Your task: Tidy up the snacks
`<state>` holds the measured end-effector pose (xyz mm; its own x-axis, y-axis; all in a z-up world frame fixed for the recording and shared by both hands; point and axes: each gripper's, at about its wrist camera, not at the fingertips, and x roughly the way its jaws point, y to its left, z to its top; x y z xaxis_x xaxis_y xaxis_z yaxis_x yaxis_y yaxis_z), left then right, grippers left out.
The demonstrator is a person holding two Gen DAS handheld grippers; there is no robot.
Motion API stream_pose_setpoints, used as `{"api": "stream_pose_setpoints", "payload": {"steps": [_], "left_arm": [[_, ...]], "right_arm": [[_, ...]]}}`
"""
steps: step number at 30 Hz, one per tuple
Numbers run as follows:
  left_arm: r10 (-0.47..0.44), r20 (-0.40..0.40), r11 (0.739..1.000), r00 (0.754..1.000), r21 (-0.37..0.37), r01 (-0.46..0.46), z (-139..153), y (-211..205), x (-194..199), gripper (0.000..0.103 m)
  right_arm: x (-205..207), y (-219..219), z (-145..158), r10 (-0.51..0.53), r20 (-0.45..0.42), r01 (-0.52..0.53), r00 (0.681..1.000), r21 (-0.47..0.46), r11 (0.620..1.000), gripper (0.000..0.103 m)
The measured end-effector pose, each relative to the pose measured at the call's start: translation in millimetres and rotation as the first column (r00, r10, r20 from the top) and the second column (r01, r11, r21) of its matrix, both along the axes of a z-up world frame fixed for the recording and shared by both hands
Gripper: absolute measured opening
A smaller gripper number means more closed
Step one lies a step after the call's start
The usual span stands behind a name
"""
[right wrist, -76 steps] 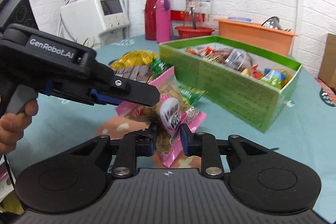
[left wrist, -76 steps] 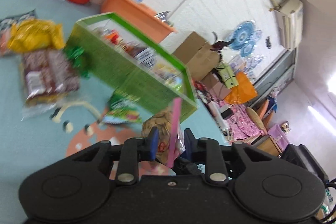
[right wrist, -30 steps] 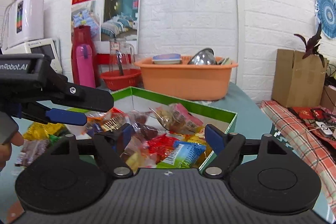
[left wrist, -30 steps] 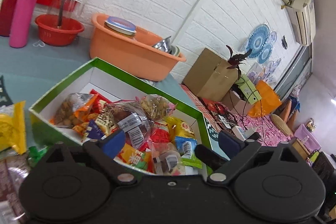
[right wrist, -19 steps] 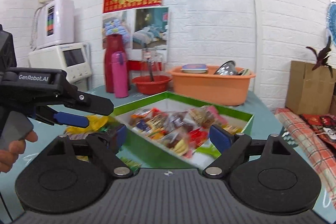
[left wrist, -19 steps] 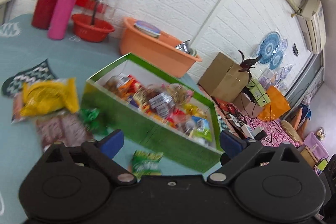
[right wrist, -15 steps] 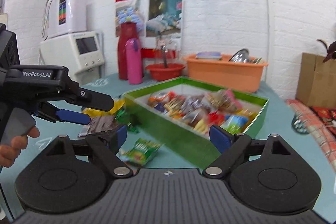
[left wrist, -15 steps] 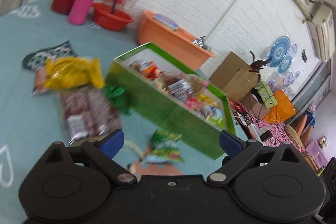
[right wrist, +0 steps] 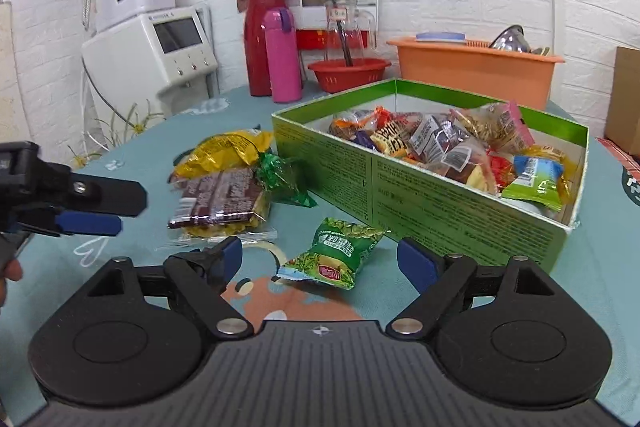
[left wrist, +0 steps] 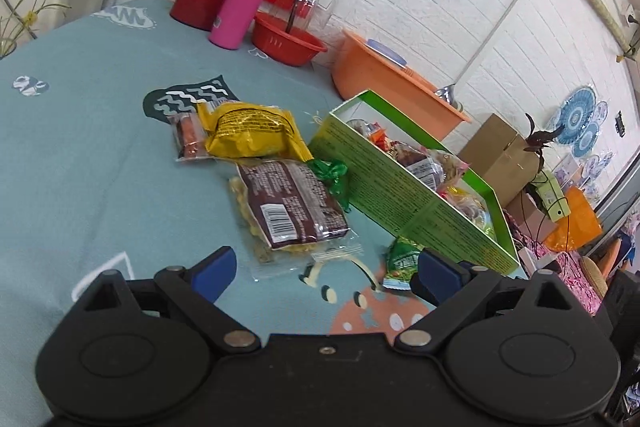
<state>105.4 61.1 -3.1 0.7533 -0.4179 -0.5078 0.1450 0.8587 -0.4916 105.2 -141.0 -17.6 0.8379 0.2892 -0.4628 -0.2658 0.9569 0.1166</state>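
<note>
A green cardboard box on the teal tablecloth holds several snack packets. Loose snacks lie beside it: a small green packet, a brown biscuit pack, a yellow bag and a green foil sweet. My right gripper is open and empty, just short of the small green packet. My left gripper is open and empty, near the brown pack; it also shows at the left of the right wrist view.
At the table's far side stand a red flask, a pink bottle, a red bowl and an orange basin. A white appliance stands at the left. A red sausage pack lies by the yellow bag.
Both grippers let go of the pink snack bag over the box, opened, and drew back and down toward the loose snacks on the table.
</note>
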Motion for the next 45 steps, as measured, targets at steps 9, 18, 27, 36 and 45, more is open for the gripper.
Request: {"api": "stream_pose_setpoints", "payload": {"steps": [9,18,27,36,45], "left_arm": [[0.004,-0.015,1.000,1.000,0.006,-0.004,-3,6,14,0.103],[-0.180,-0.051,0.982,0.982,-0.062,0.177,-13,-35,25,0.103],[-0.264,-0.106,0.964,0.959,-0.066,0.259,-27,-75,36,0.098],[-0.266,-0.101,0.964,0.959,-0.037,0.263,-28,-86,34,0.072],[-0.268,-0.045,0.963,0.962,-0.027,0.267,-12,-98,33,0.054]], "right_arm": [[18,5,-10,-0.027,-0.044,0.026,0.999,-0.015,1.000,0.103],[4,1,-12,0.073,-0.059,-0.073,0.996,0.001,0.997,0.056],[-25,-1,-12,0.121,-0.060,-0.121,0.991,0.013,0.993,0.071],[-27,-11,-15,0.108,-0.079,-0.105,0.991,0.041,0.994,0.085],[-35,-15,-6,0.107,-0.024,-0.106,0.994,0.036,0.994,0.056]]}}
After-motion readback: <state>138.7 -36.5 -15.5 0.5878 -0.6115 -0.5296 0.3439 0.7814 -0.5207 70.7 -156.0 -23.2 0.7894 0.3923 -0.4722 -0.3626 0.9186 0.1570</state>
